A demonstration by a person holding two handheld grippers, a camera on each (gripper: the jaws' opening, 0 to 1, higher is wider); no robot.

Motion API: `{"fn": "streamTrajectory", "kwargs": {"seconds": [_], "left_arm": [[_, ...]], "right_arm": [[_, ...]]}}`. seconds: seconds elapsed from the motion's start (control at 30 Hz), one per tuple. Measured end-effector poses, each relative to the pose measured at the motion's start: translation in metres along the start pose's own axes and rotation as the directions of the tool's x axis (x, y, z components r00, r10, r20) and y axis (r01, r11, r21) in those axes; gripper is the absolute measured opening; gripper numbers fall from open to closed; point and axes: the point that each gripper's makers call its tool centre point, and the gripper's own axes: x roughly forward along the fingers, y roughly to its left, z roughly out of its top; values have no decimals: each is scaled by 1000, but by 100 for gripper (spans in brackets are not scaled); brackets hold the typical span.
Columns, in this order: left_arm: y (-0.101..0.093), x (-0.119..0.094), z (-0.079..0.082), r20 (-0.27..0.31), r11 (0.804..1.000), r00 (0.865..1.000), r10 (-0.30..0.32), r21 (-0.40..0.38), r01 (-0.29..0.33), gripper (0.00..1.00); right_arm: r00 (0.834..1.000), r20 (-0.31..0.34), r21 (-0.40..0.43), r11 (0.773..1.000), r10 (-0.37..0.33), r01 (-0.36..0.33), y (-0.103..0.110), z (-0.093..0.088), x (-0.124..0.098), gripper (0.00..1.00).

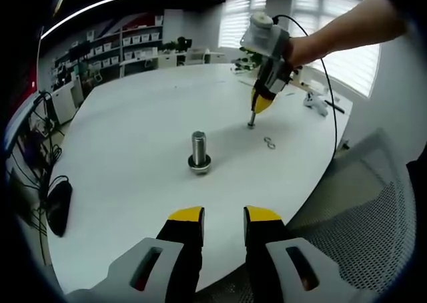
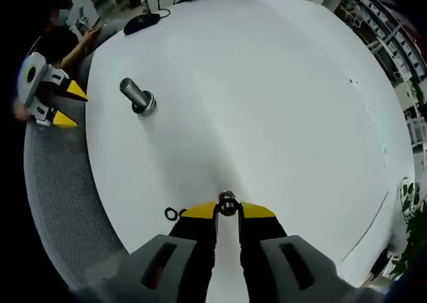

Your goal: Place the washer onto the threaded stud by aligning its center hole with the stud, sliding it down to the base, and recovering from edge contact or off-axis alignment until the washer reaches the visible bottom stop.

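A threaded stud (image 1: 199, 146) stands upright on the white table (image 1: 127, 129), with a ring-like collar (image 1: 199, 163) around its foot. My left gripper (image 1: 223, 216) hovers open at the table's near edge, well short of the stud, with nothing between its fingers. Beyond the stud, my right gripper (image 1: 257, 108) points down at the table, held by a person's hand. In the right gripper view its jaws (image 2: 228, 209) are shut on a small round metal piece (image 2: 228, 201), seemingly the washer. The stud (image 2: 137, 95) lies far off to the upper left there, beside the left gripper (image 2: 72, 105).
Two small linked rings (image 1: 269, 143) lie on the table near the right gripper, also the rings (image 2: 175, 213). A black object (image 1: 59, 206) sits at the left table edge. A grey mesh chair (image 1: 363, 203) stands to the right. Clutter (image 1: 313, 99) lines the far edge.
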Motion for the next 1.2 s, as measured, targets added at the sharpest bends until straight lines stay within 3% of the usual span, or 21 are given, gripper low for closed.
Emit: {"fn": "streamTrajectory", "kwargs": {"seconds": [0.5,1.2], "left_arm": [[0,1,-2,-12,1000,1000,0,1,0,21],[-1,1,-2,-14,1000,1000,-3,3,3,21]], "right_arm": [[999,-30,20,1000,20,-19,4,-10,28,14],[1000,-6,53,998,19,-18,3,-15,26,18]]}}
